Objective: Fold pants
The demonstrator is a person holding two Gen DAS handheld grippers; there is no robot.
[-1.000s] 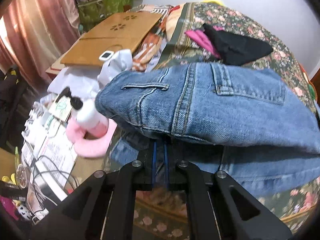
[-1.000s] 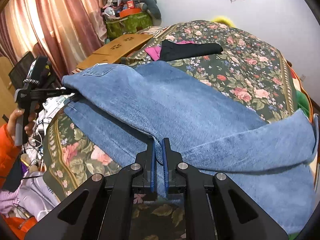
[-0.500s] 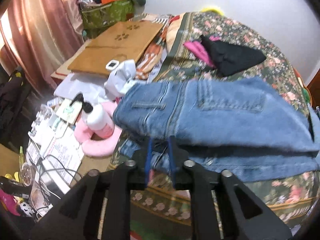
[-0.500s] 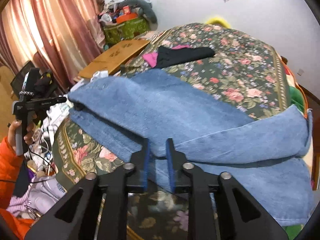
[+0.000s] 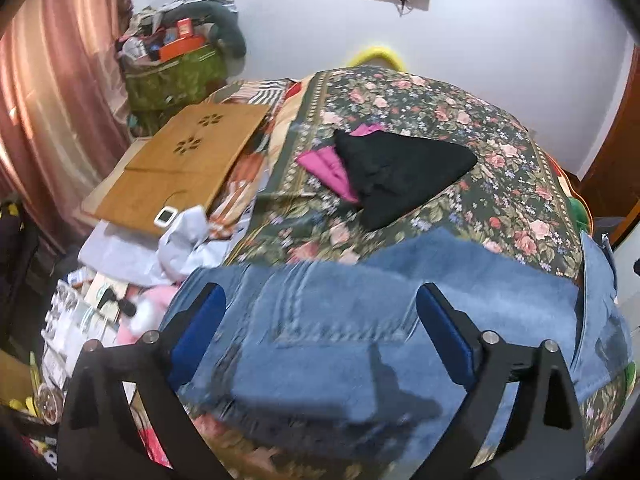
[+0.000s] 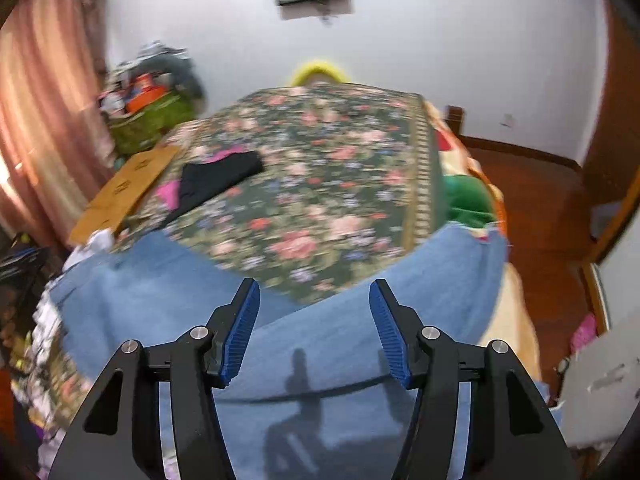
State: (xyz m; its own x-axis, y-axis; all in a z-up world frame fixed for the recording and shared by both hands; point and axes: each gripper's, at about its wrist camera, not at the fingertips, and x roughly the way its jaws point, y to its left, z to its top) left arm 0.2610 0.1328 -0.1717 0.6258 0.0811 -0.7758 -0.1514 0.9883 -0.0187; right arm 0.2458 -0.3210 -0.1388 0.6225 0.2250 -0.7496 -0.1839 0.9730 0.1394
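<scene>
The blue denim pants (image 5: 360, 320) lie folded lengthwise along the near edge of the floral bedspread (image 5: 440, 120). In the left wrist view the waist end with a back pocket is below my left gripper (image 5: 320, 320), which is open wide and empty above the cloth. In the right wrist view the pants (image 6: 320, 344) stretch across the near bed edge, the leg end at the right. My right gripper (image 6: 314, 328) is open and empty above them. Both views are motion-blurred.
A black garment (image 5: 400, 168) over a pink one (image 5: 324, 164) lies mid-bed. A wooden lap desk (image 5: 180, 164) and clutter sit left of the bed. A green object (image 6: 468, 200) is at the bed's right edge, with wooden floor (image 6: 540, 200) beyond.
Both grippers were shut on the pants' folded edge a second ago. They have opened wide, let the denim drop flat on the bed, and lifted up and back.
</scene>
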